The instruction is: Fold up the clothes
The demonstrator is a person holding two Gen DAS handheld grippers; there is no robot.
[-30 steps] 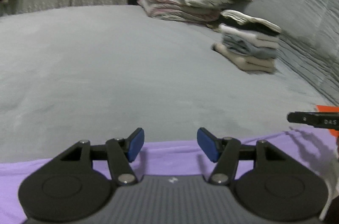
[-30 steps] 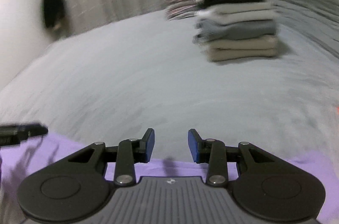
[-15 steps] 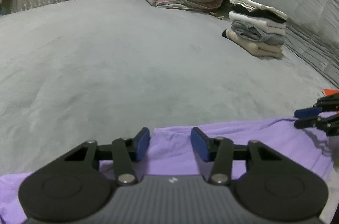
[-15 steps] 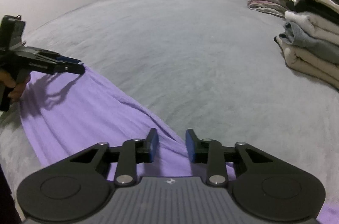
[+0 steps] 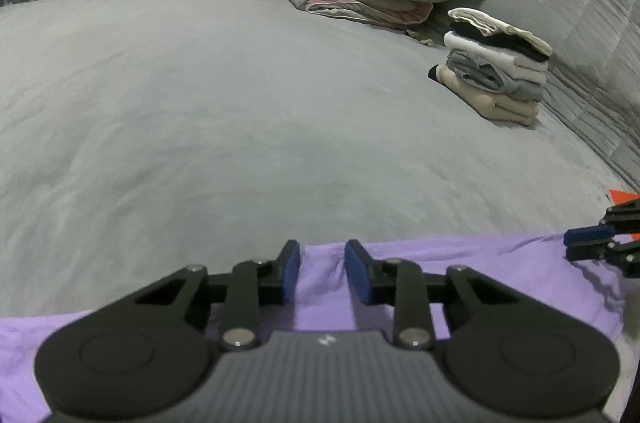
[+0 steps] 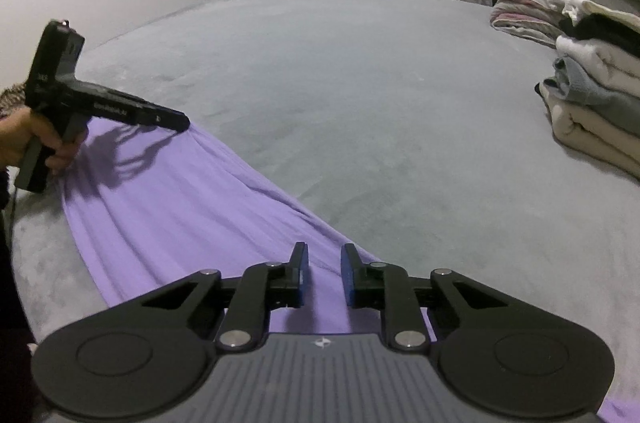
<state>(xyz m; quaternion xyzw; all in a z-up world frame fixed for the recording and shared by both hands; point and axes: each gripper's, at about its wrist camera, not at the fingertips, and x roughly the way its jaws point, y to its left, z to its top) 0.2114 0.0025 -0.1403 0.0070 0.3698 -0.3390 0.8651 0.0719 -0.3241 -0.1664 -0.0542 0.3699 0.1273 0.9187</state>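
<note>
**Purple garment stretched along the near edge of the bed**

The purple garment lies drawn out on the grey bed. I hold my left gripper and right gripper over its far edge, fingers apart with cloth between them, probably to pinch both ends evenly. A folded stack waits near the headboard.

My left tongs have narrowed from a wide gap to a slim one over the purple garment, whose far edge now lies further up the grey bed. My right tongs, turned away from the folded stack, now face along the garment.
</note>
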